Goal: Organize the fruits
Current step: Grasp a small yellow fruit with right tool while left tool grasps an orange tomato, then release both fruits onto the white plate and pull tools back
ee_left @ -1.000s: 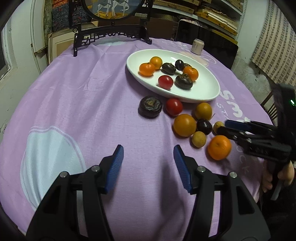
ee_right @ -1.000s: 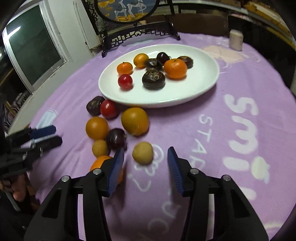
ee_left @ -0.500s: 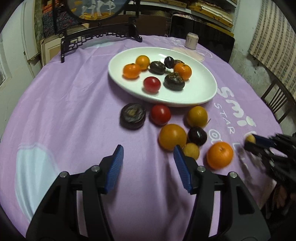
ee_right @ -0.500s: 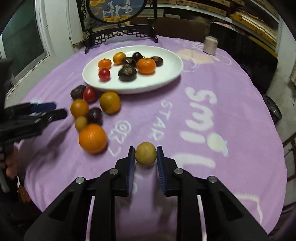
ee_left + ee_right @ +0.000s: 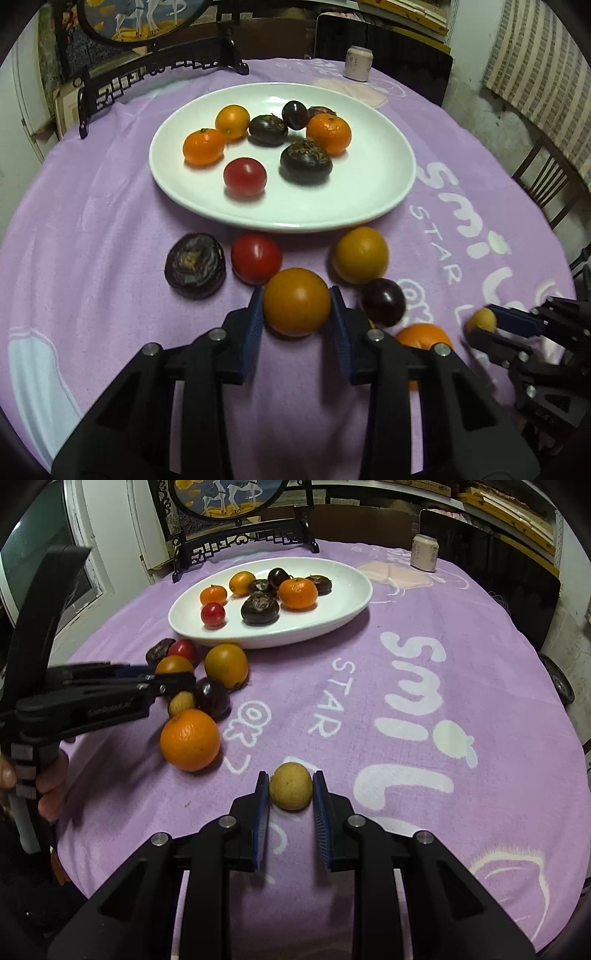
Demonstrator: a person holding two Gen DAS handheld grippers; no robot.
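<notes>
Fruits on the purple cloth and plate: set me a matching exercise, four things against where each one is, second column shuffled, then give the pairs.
Things:
1. small tan fruit
2. smooth orange fruit
3. red tomato with a highlight
4. pale can

Places:
A. on the white plate
B. between the pads of the left claw
C. standing on the cloth beyond the plate
D. gripped in the right claw

Pairs: 1-D, 2-B, 3-A, 4-C
</notes>
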